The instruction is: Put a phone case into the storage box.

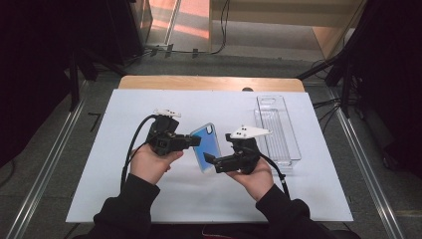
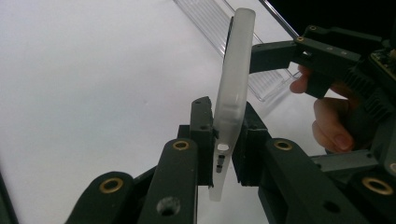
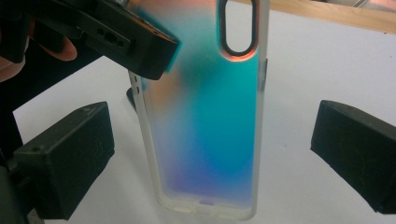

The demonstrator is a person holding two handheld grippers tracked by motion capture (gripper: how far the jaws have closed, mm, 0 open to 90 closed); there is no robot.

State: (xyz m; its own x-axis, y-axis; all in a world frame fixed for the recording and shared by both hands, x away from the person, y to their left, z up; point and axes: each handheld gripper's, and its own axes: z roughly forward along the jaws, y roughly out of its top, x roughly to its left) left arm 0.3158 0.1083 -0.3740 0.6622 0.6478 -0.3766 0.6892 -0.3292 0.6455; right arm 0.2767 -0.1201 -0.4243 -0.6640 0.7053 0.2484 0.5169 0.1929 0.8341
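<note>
Nearest the camera, the person's two forearms enter from the bottom of the high view, each hand carrying a hand-held gripper above the white counter (image 1: 149, 209). The left hand-held gripper (image 1: 191, 141) is clamped on a phone case (image 1: 206, 147), its jaws pressing both faces of the case near one end, as the left gripper view confirms (image 2: 232, 100). The case is held off the counter, standing on edge between the two hands, its iridescent blue back turned toward the right side.

The right hand-held gripper (image 1: 209, 160) stands with its jaws spread wide on either side of the case's lower half; in the right gripper view the case (image 3: 205, 121) sits between the two pads with clear daylight on both sides, so nothing is gripped there yet.

Farther off, to the right, a clear tray (image 1: 293, 149) lies empty on the counter, apart from both hands.

Judgement: the step in hand appears to be a handover of the case from left to right. The next move calls for the right jaws to close squarely across the case's long edges before the left lets go; the case is thin and slick, so an off-centre pinch could let it twist or slip. The tray is the probable destination.
</note>
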